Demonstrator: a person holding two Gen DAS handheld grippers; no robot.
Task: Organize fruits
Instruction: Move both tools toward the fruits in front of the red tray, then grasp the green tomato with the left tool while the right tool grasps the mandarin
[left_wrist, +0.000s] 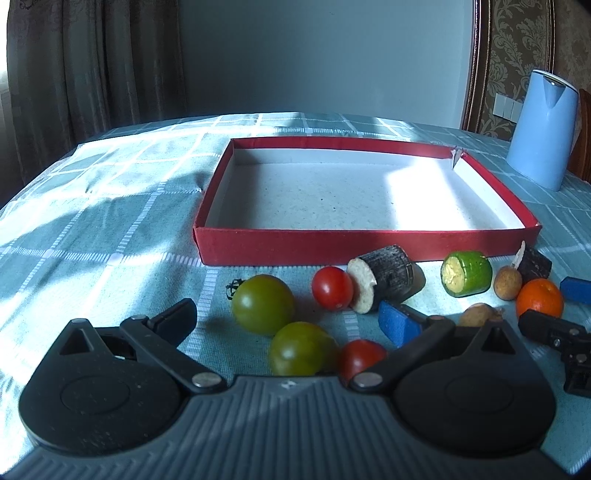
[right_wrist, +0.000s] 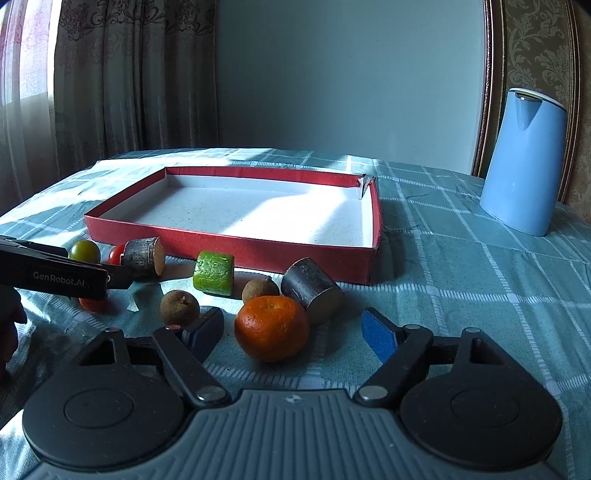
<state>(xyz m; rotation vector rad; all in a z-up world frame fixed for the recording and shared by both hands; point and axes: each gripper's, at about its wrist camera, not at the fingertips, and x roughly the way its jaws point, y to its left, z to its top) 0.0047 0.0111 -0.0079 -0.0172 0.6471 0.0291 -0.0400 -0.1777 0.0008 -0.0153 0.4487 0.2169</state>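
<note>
A shallow red box (left_wrist: 369, 245) with a white floor lies open on the surface. In front of its near wall the fruits lie loose: two green tomatoes (left_wrist: 263, 303), two red tomatoes (left_wrist: 331, 287), a dark cut cane piece (left_wrist: 391, 277) on its side touching one red tomato, a green cut piece (left_wrist: 467, 273), two small brown longans (right_wrist: 180, 307), an orange tangerine (right_wrist: 272, 328) and a second dark cane piece (right_wrist: 312, 290) just beside it.
</note>
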